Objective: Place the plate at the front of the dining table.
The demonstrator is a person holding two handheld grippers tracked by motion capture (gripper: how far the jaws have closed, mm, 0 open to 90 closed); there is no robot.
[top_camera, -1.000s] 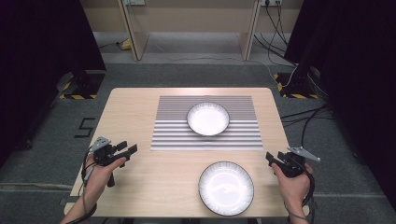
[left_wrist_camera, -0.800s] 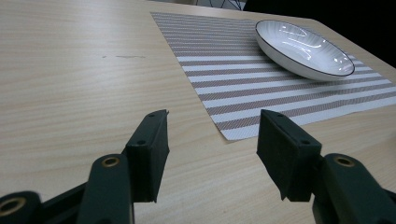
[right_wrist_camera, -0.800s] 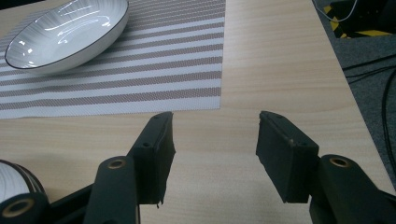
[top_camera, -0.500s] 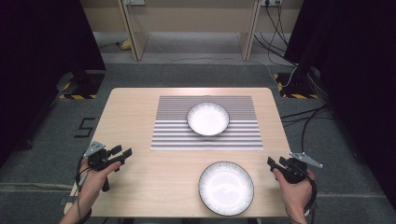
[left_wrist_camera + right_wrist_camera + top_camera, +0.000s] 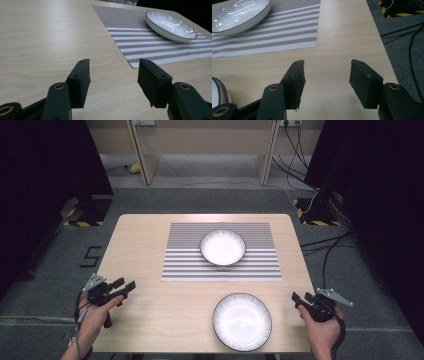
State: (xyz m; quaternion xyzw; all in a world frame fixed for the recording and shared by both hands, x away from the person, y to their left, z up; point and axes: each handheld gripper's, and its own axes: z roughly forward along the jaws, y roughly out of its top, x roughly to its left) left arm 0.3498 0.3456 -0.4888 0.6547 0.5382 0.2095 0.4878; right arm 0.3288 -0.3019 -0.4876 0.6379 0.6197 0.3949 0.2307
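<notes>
- High view: a pale wooden table [image 5: 150, 250] carries a striped placemat [image 5: 185, 255]. A white bowl [image 5: 223, 247] sits on the mat toward its far side. A white plate [image 5: 242, 321] with a dark rim lies on bare wood near the front edge, apart from the mat.
- High view, writing: a dark mark shaped like an "S" or a "5" [image 5: 90, 256] shows on the grey floor left of the table. No brand or label can be read anywhere else.
- High view, grippers: the left hand-held gripper [image 5: 127, 285] hovers over the front left corner of the table, jaws parted and empty. The right hand-held gripper [image 5: 298, 300] sits at the front right edge, just right of the plate, also released.
- High view, change: compared with half a second ago, both hands have drawn slightly back toward the person's side; bowl, plate and mat lie where they were.
- Left gripper view: the left hand-held gripper [image 5: 113, 72] has its two black jaws spread over bare wood, grasping nothing. The placemat [image 5: 140, 37] and the bowl [image 5: 170, 25] lie ahead at upper right.
- Right gripper view: the right hand-held gripper [image 5: 326, 72] is released over bare table, with the bowl [image 5: 239, 15] on the mat at upper left and the plate's rim [image 5: 218, 92] at the lower left edge.
</notes>
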